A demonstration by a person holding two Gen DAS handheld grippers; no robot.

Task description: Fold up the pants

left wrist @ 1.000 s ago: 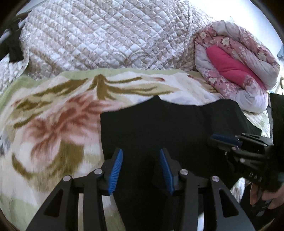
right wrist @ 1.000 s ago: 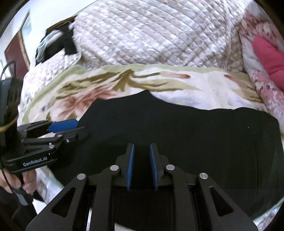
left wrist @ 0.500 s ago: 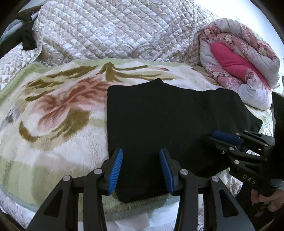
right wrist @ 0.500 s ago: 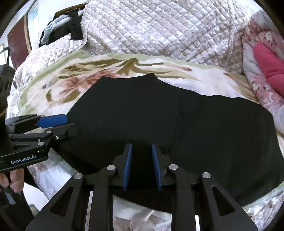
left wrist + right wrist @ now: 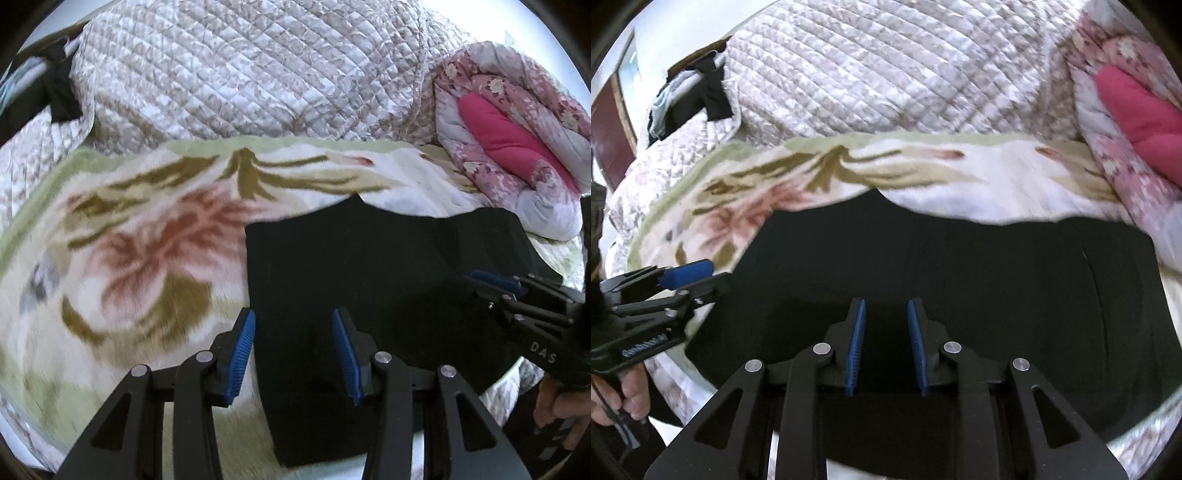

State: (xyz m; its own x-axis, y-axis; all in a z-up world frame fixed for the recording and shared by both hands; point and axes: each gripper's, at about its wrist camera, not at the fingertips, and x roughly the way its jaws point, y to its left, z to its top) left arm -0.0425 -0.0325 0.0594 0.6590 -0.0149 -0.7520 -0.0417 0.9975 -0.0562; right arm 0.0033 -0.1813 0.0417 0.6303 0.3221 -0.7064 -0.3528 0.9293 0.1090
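We have the black pants [image 5: 369, 266] lying flat on the floral blanket [image 5: 140, 251] of the bed, already doubled into a broad dark panel. Our left gripper [image 5: 293, 349] hangs half-wide and empty over their left edge; our right gripper [image 5: 886, 345] hangs narrow and empty above the middle. For a clean next fold, we should pinch both layers at matching corners and carry them over evenly.
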